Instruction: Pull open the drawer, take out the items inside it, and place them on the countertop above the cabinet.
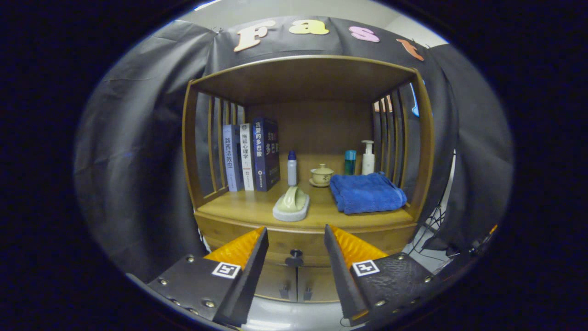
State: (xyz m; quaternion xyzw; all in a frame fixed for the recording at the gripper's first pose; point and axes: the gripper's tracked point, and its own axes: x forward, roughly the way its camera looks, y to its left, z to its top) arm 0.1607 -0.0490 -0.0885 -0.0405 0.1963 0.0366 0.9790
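Nearest: gripper [296, 248] fingers spread apart, empty, framing the drawer knob [294, 258] just ahead. Beyond: wooden cabinet [193, 151], drawer [294, 239] closed under the countertop [243, 209], contents hidden. Best approached level, closing squarely on the knob, then pulling straight back. On the countertop: three books [251, 154], folded blue towel [366, 192], green soap dish [291, 204], lidded teacup [321, 174], small bottles [292, 168].

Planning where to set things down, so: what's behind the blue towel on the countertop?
Behind the blue towel stand a teal bottle and a white pump bottle; the towel covers their bases. The claw is open, short of the drawer knob.
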